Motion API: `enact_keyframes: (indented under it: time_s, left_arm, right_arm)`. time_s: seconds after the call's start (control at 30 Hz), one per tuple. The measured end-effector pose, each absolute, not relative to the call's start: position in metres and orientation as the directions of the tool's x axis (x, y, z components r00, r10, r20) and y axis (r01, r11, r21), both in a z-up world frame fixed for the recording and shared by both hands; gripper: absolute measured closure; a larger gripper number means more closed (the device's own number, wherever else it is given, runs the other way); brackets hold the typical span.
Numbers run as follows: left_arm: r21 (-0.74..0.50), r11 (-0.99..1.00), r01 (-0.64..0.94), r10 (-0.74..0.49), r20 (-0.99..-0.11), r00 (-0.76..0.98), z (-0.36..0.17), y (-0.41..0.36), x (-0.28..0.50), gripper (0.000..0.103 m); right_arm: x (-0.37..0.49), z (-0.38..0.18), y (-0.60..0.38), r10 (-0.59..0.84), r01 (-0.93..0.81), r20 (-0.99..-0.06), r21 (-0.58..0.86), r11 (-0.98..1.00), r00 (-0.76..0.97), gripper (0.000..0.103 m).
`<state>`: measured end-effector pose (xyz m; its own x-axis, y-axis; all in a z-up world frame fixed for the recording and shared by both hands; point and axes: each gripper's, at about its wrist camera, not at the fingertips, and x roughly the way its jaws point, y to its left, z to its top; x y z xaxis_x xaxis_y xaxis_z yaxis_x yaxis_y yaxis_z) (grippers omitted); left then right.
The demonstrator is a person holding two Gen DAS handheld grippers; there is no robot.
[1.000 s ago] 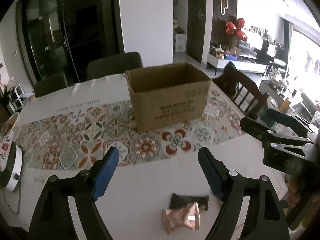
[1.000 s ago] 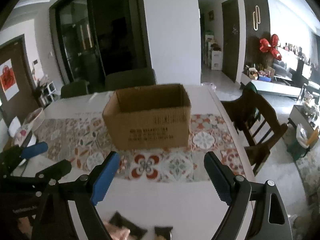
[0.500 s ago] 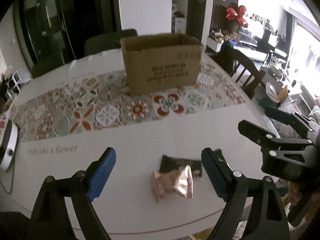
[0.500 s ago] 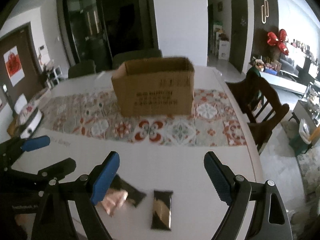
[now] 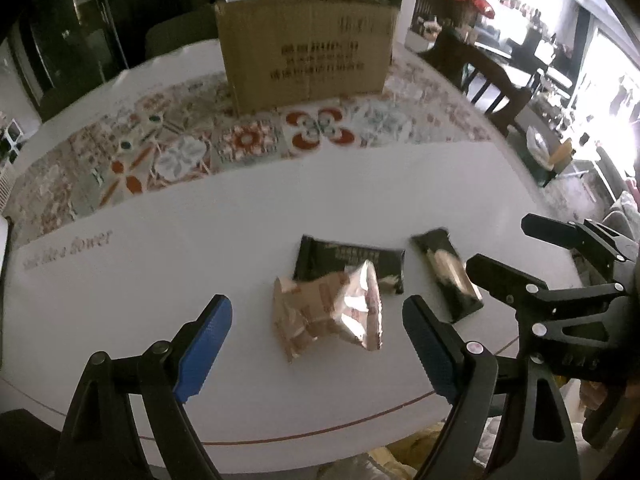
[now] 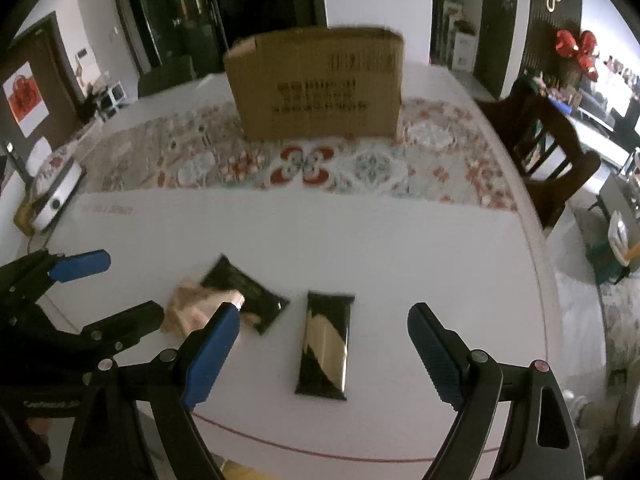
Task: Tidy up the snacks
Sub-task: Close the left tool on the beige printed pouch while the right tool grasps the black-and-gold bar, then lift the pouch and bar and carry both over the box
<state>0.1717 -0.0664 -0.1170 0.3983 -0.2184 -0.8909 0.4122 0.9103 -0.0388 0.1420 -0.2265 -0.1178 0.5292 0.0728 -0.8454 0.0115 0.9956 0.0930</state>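
On the table (image 5: 168, 264), past the patterned runner (image 5: 192, 152), stands the box (image 5: 306, 46), its opening hidden from both views. Only the right view shows the white appliance (image 6: 56, 196) at the table's left edge. Left gripper (image 5: 316, 320) and right gripper (image 6: 324, 332) both hang with jaws apart, gripping nothing. The pink packet (image 5: 332, 308) lies across a dark packet (image 5: 352, 258) whose long axis runs sideways. The dark bar (image 6: 325, 344) points toward the box.

left gripper (image 5: 316, 344): jaws wide, angled down | right gripper (image 6: 324, 348): jaws wide, angled down
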Motion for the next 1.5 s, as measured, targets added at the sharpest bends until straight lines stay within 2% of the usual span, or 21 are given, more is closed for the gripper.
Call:
enact_keyframes:
  time_s: [0.43, 0.53, 0.7, 0.8, 0.83, 0.93, 1.0, 1.03, 1.23, 1.5]
  left_arm:
    - [-0.044, 0.920, 0.389, -0.187, -0.922, 0.338, -0.152, -0.072, 0.186, 0.016]
    - [-0.059, 0.923, 0.380, -0.191, -0.928, 0.321, -0.158, -0.071, 0.188, 0.016]
    - [-0.087, 0.927, 0.365, -0.201, -0.937, 0.287, -0.168, -0.070, 0.192, 0.028]
    - [-0.111, 0.928, 0.356, -0.216, -0.938, 0.272, -0.172, -0.070, 0.194, 0.030]
    - [-0.116, 0.926, 0.358, -0.222, -0.937, 0.269, -0.173, -0.071, 0.194, 0.030]
    - [-0.128, 0.924, 0.359, -0.235, -0.934, 0.270, -0.174, -0.071, 0.194, 0.042]
    - [-0.134, 0.923, 0.361, -0.241, -0.933, 0.269, -0.175, -0.072, 0.194, 0.055]
    - [-0.136, 0.921, 0.364, -0.244, -0.932, 0.268, -0.175, -0.073, 0.194, 0.058]
    - [-0.112, 0.922, 0.370, -0.229, -0.929, 0.291, -0.172, -0.075, 0.190, 0.060]
    - [-0.089, 0.925, 0.370, -0.236, -0.897, 0.373, -0.141, -0.073, 0.185, 0.060]
  right_arm:
    - [0.151, -0.159, -0.228, 0.066, 0.009, -0.898, 0.078, 0.997, 0.435, 0.018]
    - [0.154, -0.167, -0.228, 0.089, 0.009, -0.907, 0.102, 0.995, 0.413, 0.022]
    - [0.158, -0.175, -0.225, 0.113, -0.012, -0.912, 0.118, 0.993, 0.393, 0.029]
    - [0.160, -0.180, -0.224, 0.113, -0.017, -0.917, 0.115, 0.993, 0.383, 0.039]
    - [0.161, -0.182, -0.224, 0.113, -0.017, -0.920, 0.115, 0.993, 0.376, 0.040]
    - [0.161, -0.181, -0.223, 0.098, -0.023, -0.917, 0.097, 0.995, 0.387, 0.045]
    - [0.161, -0.181, -0.222, 0.082, -0.032, -0.915, 0.076, 0.997, 0.395, 0.064]
    - [0.161, -0.180, -0.222, 0.084, -0.039, -0.914, 0.075, 0.996, 0.398, 0.067]
    - [0.161, -0.179, -0.225, 0.095, -0.038, -0.908, 0.087, 0.995, 0.409, 0.070]
    - [0.156, -0.158, -0.226, 0.101, -0.040, -0.885, 0.093, 0.995, 0.454, 0.070]
